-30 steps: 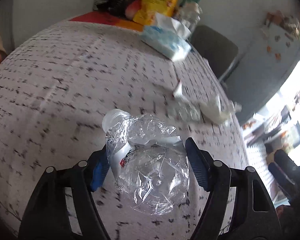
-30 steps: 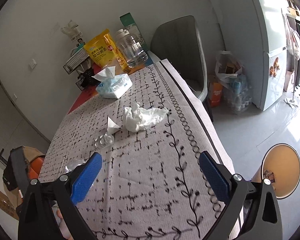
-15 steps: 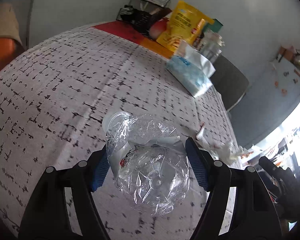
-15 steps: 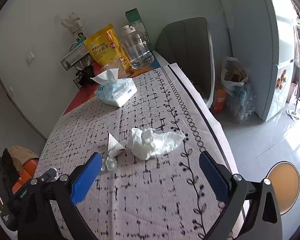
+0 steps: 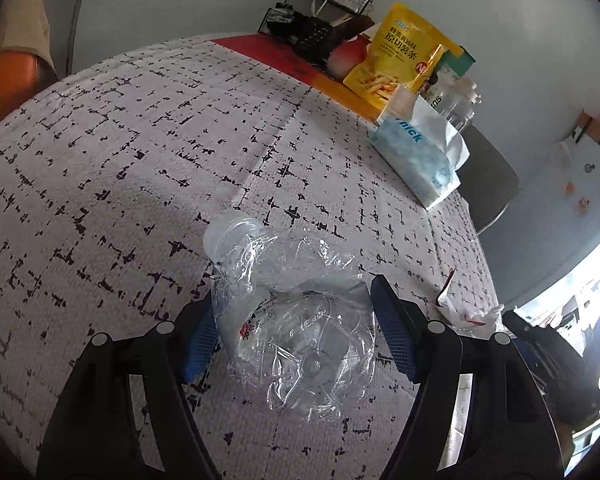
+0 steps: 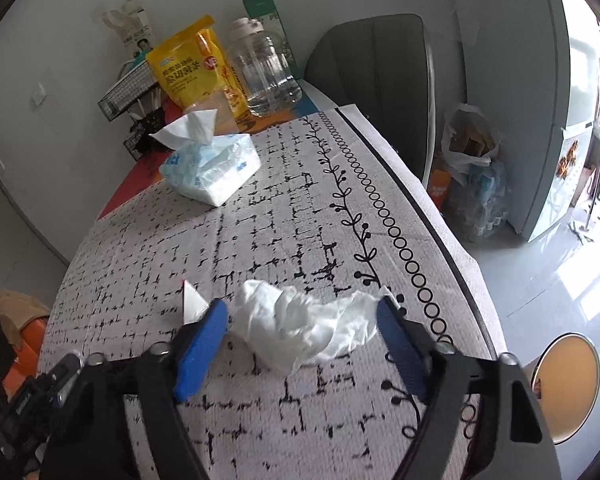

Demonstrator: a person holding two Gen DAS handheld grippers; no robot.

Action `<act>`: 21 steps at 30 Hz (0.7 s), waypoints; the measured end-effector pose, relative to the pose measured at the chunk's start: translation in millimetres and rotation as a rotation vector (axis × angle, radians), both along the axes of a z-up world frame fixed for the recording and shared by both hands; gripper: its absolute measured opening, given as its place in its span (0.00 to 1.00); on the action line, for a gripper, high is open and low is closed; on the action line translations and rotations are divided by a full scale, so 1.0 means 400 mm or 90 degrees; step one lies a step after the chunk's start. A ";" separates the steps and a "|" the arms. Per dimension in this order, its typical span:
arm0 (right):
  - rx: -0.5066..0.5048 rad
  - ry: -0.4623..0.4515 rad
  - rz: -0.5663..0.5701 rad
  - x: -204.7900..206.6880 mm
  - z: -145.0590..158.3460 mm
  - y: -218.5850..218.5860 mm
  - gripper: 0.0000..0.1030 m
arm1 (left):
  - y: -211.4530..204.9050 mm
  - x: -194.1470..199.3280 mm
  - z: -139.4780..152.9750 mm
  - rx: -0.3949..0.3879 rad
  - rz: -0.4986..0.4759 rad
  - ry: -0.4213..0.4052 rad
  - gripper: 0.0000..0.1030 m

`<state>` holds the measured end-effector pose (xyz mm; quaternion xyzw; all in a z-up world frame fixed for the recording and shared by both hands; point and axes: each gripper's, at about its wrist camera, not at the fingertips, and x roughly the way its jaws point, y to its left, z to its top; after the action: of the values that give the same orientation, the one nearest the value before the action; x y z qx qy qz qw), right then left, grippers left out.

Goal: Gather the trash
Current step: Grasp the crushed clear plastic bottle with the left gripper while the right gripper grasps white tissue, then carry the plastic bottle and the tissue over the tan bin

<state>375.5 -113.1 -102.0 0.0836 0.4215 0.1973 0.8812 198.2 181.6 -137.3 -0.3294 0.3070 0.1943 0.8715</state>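
Here the left tool [image 5: 294, 320] is clamped on a crushed clear bottle [image 5: 292, 320], its blue pads pressing the crumpled sides, with the bottle's capped neck pointing away from the tool over the desk [image 5: 120, 160]. The desk wears a pale cloth printed with black broken lines.

The right tool [image 6: 302, 326] sits low over the same desk, and its jaws are closing around a crumpled white tissue [image 6: 296, 324]. The tissue lies on the cloth between the two blue pads; its right tip reaches the right pad, while the left pad stands just beside its bulk. Whether either pad presses it yet cannot be told.

Taking the tissue as the landmark: a small folded white scrap [image 6: 192, 304] lies just to its left, partly behind the left pad. A blue and white tissue pack [image 6: 210, 168] with a sheet sticking up sits well beyond it, toward the wall. Behind the pack stand a yellow snack bag [image 6: 192, 68] and a clear jug [image 6: 266, 76]. To the right of the tissue, past the cloth's border of rings and leaves, a grey chair [image 6: 376, 80] stands at the desk's edge.
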 end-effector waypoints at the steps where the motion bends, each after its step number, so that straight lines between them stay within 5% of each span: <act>1: -0.008 0.009 0.011 0.007 -0.008 0.007 0.23 | -0.001 0.002 0.000 0.000 -0.002 -0.001 0.69; 2: -0.015 0.019 0.023 0.010 -0.015 0.013 0.15 | -0.002 0.002 0.000 0.001 -0.003 0.000 0.69; 5: -0.008 0.013 0.042 -0.011 -0.012 0.015 0.11 | -0.009 0.002 0.002 0.005 -0.006 -0.001 0.69; 21: 0.086 -0.003 0.052 -0.187 0.059 -0.141 0.10 | -0.168 -0.034 0.098 0.070 -0.053 -0.035 0.69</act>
<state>300.5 -169.7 -78.4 0.1251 0.4080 0.2609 0.8659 184.5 114.5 -98.3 -0.2731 0.2850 0.1653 0.9038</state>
